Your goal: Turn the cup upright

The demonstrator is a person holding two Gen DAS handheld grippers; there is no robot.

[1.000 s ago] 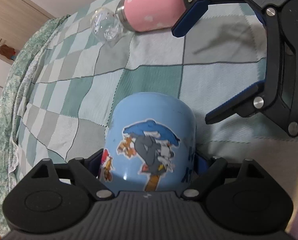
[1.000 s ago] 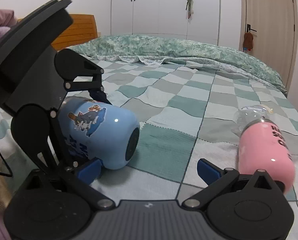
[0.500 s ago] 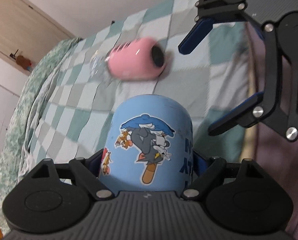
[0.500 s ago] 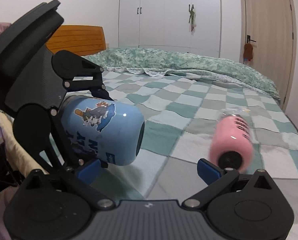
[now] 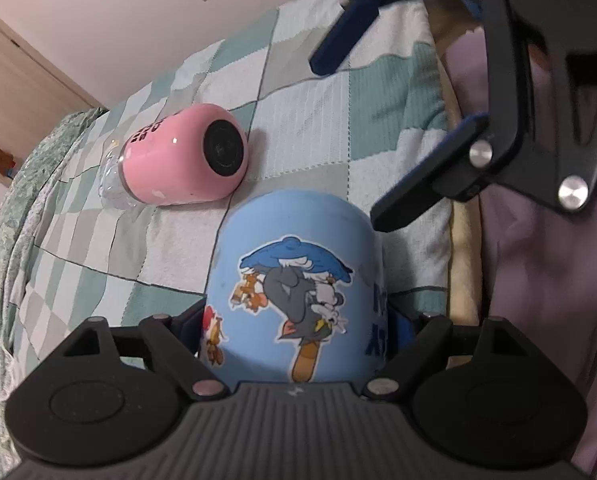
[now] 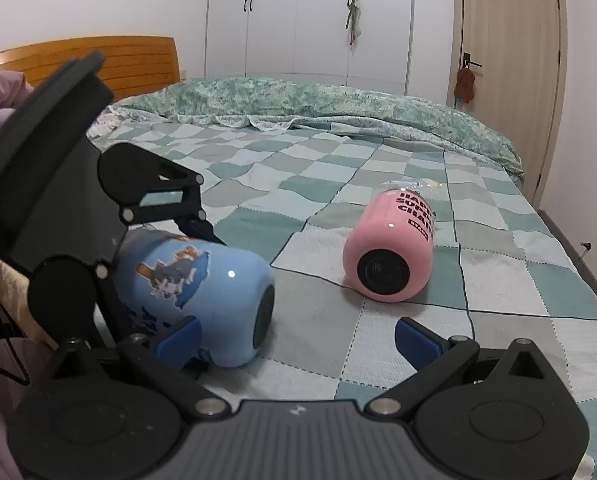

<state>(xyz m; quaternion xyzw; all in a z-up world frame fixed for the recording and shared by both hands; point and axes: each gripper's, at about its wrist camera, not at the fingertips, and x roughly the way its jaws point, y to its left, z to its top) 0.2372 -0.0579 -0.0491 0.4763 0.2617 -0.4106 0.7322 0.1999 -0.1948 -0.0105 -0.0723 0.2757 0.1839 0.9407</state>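
Note:
A blue cup with cartoon stickers [image 5: 298,300] lies on its side, base pointing away, held between the fingers of my left gripper [image 5: 298,326], which is shut on it. It also shows in the right wrist view [image 6: 202,288], low over the checked blanket [image 6: 378,344]. A pink cup [image 5: 178,164] with a clear lid lies on its side on the blanket, black base toward both cameras [image 6: 390,256]. My right gripper [image 6: 294,340] is open and empty, right of the blue cup; it shows in the left wrist view [image 5: 386,136].
The bed's green floral duvet [image 6: 318,104] is bunched at the far end. A wooden headboard [image 6: 98,60] and lilac pillow [image 5: 538,280] lie at the near side. White wardrobes [image 6: 310,20] and a door [image 6: 510,60] stand beyond the bed.
Both grippers swung round, so the pink cup now shows its base. The blue cup stays gripped by the left gripper, held at a changed angle over the blanket.

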